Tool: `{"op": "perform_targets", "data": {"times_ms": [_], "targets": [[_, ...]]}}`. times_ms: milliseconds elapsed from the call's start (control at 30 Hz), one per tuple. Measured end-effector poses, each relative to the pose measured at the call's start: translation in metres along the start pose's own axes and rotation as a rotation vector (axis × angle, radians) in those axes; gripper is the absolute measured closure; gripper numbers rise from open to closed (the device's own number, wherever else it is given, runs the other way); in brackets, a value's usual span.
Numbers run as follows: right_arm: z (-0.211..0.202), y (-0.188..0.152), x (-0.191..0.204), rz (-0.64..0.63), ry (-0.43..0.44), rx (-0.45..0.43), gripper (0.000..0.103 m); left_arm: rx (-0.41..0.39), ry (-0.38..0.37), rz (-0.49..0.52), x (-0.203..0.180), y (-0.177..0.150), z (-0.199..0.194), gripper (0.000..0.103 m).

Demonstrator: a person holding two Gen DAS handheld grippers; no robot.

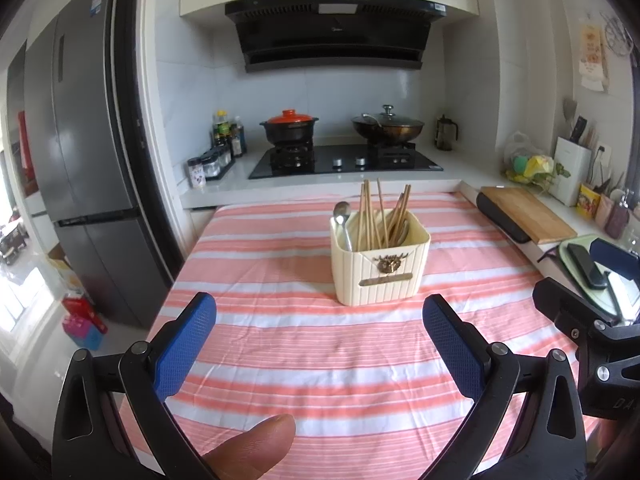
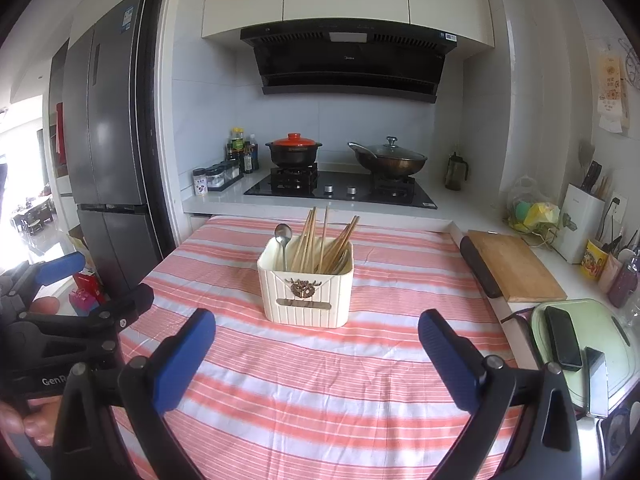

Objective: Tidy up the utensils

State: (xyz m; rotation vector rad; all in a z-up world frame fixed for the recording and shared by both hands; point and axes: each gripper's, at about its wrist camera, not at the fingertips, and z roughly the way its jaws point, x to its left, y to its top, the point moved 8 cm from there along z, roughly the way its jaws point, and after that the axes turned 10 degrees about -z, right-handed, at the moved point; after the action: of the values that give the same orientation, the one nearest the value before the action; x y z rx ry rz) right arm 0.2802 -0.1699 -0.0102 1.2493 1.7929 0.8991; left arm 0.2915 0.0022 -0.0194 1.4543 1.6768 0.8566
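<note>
Utensils sit gathered in a cream ribbed utensil holder [image 1: 380, 264] that stands upright on the striped cloth of the bench [image 1: 280, 340], toward the far edge and a little right of its middle, well short of the stove counter behind.

Both tools hover low over the near half of the bench, level and aimed at the holder. The left tool [image 1: 319, 350] is released, its blue pads [image 1: 186, 344] spread wide with nothing between them; a fingertip [image 1: 256, 448] shows at the bottom edge of its view. The right tool [image 2: 317, 360] is likewise released and empty, apart from the holder. Each tool appears at the edge of the other's view, cut off by the frame, and part of a hand [image 2: 40, 420] gripping the left one is visible.

Inside the holder, a bundle of wooden chopsticks [image 1: 380, 216] leans at mixed angles, and a metal spoon [image 1: 342, 216] stands bowl-up in the left corner. Whether other utensils lie behind the chopsticks is hard to make out.
</note>
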Motion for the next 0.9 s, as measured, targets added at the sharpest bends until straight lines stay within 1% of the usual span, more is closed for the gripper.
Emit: {"op": "perform_targets", "data": {"times_ms": [667,900], "targets": [[-0.0072,0.0060,0.0006,-0.021,0.006,-0.012,0.000,-0.009,-0.004,0.004,0.0016,0.0053,-0.0071,0.000],[-0.0063,0.0053,0.0015,-0.021,0.009,-0.001,0.000,-0.005,0.000,0.001,0.0017,0.0071,-0.0078,0.000]]}}
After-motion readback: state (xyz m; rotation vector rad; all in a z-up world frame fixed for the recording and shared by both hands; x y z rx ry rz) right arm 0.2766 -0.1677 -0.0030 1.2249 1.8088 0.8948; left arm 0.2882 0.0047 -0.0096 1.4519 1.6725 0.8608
